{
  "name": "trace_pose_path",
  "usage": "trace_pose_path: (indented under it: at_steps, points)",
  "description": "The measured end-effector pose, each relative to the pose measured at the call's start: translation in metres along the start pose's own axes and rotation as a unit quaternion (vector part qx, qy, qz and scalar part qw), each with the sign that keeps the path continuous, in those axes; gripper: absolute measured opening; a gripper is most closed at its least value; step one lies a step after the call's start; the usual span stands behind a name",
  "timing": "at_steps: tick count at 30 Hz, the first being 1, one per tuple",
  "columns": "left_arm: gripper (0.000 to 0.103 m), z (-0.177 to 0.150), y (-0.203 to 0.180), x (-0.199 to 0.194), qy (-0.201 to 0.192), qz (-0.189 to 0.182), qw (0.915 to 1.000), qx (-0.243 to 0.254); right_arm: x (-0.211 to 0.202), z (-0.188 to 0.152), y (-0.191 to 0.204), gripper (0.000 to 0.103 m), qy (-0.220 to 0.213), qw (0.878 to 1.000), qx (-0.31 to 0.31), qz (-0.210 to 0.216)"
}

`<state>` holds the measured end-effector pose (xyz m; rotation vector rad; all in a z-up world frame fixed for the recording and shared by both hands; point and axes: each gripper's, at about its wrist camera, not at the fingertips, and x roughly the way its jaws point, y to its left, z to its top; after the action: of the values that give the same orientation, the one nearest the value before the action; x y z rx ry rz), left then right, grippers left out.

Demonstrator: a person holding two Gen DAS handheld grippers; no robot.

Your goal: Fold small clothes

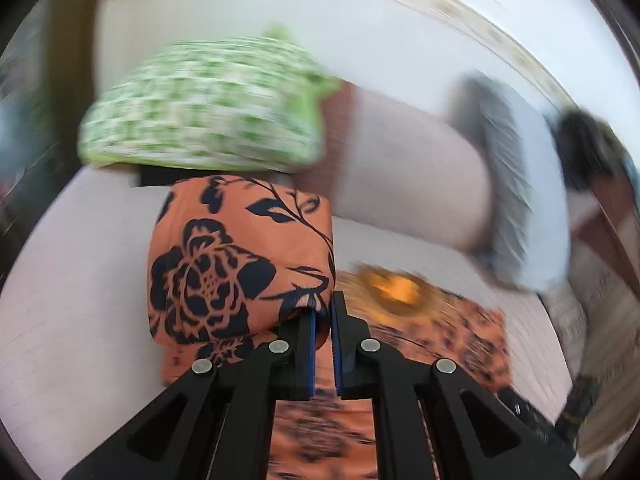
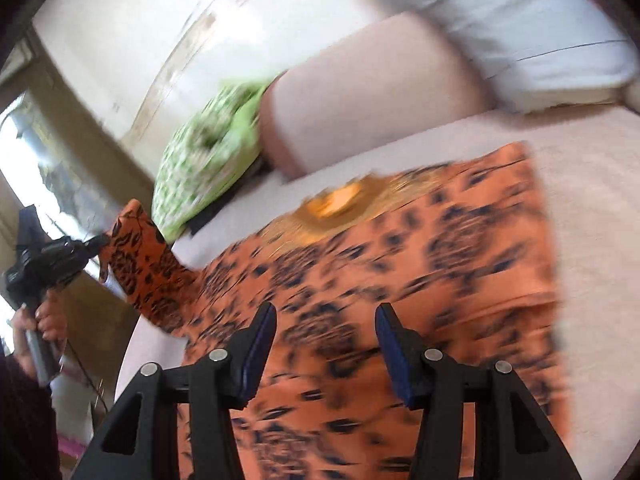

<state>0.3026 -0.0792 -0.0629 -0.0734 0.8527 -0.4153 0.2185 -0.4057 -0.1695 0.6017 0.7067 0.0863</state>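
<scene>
An orange garment with a dark floral print (image 2: 400, 248) lies spread on the pale bed, its gold-trimmed neckline (image 2: 340, 204) toward the pillows. My left gripper (image 1: 323, 320) is shut on one sleeve of it (image 1: 240, 256) and holds that sleeve lifted off the bed. The same gripper (image 2: 96, 244) shows at the left of the right wrist view, with the sleeve (image 2: 144, 264) raised. My right gripper (image 2: 326, 320) is open and empty, hovering just above the garment's lower part. Both views are motion-blurred.
A green-and-white patterned pillow (image 1: 208, 108) and a beige bolster (image 1: 408, 168) lie at the head of the bed. A white pillow (image 2: 520, 28) lies further right. The pale bed sheet (image 1: 80, 280) surrounds the garment. A wall and a window (image 2: 40, 160) stand at the left.
</scene>
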Motion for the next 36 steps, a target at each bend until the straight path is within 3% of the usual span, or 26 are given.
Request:
trace_pose_path:
  at_steps: [6, 8, 10, 13, 17, 23, 30, 34, 36]
  points:
    - [0.008, -0.039, -0.129, 0.06, 0.068, -0.051, 0.9931, 0.081, -0.028, 0.02, -0.071, 0.057, -0.046, 0.993, 0.112, 0.0]
    - [0.018, -0.054, -0.157, 0.079, 0.119, -0.056, 0.9859, 0.103, -0.033, 0.023, -0.089, 0.058, -0.052, 0.99, 0.127, -0.026]
    - [0.032, -0.062, -0.162, 0.073, 0.117, -0.059, 0.9861, 0.103, -0.034, 0.024, -0.106, 0.059, -0.043, 0.988, 0.147, -0.026]
    - [0.054, -0.056, -0.141, 0.059, 0.086, -0.018, 0.9918, 0.092, -0.027, 0.025, -0.118, 0.06, -0.036, 0.982, 0.187, 0.004]
    - [0.054, -0.049, -0.089, 0.053, 0.068, 0.055, 0.9939, 0.067, -0.023, 0.029, -0.101, 0.061, -0.028, 0.987, 0.155, 0.028]
    - [0.054, -0.07, -0.021, 0.079, 0.092, 0.136, 0.9852, 0.048, -0.004, 0.027, -0.084, 0.066, 0.014, 0.989, 0.141, 0.033]
    - [0.054, -0.089, 0.03, 0.106, 0.106, 0.172, 0.9787, 0.034, 0.02, 0.037, -0.097, 0.066, 0.02, 0.984, 0.163, 0.061]
    - [0.054, -0.094, 0.051, 0.116, 0.12, 0.18, 0.976, 0.021, 0.044, 0.042, -0.096, 0.067, 0.038, 0.988, 0.145, 0.027]
    - [0.054, -0.1, 0.063, 0.121, 0.135, 0.175, 0.9751, 0.014, 0.063, 0.042, -0.096, 0.063, 0.075, 0.989, 0.13, -0.011]
